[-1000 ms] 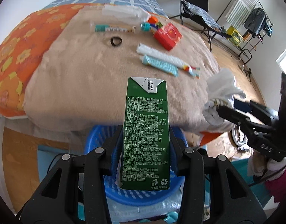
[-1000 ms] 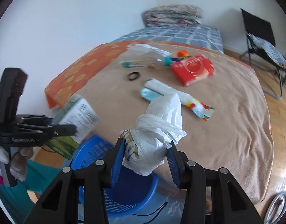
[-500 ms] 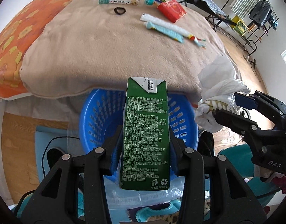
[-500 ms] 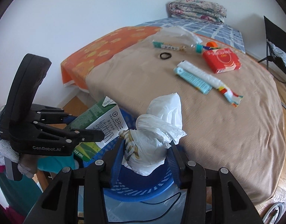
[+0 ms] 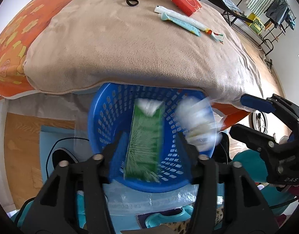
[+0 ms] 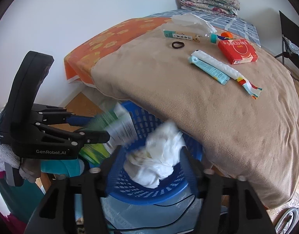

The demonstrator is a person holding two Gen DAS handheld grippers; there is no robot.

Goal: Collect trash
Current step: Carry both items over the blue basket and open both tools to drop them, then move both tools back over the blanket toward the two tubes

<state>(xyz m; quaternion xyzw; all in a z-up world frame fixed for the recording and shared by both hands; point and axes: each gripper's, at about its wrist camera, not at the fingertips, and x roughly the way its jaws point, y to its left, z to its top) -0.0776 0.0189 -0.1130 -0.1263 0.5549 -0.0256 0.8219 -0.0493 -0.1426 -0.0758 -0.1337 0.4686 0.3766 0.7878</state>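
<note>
Both your grippers — left gripper, right gripper — are opening over the blue basket, holding nothing; green carton and white bag drop toward six o'clock.

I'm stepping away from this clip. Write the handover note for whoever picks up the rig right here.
Left tool: jaws opening; the green carton between them is blurred, dropping into the blue basket.
Right tool: jaws opening; the white plastic bag is blurred, falling into the same basket.
Done: these two pieces are released over the basket, which sits at the foot of the bed.
Left on the tan blanket: red box, white tube, teal packet, plastic bottle, crumpled clear plastic, black hair tie, small orange item.
Next: probably reach back to the bed for more.
</note>
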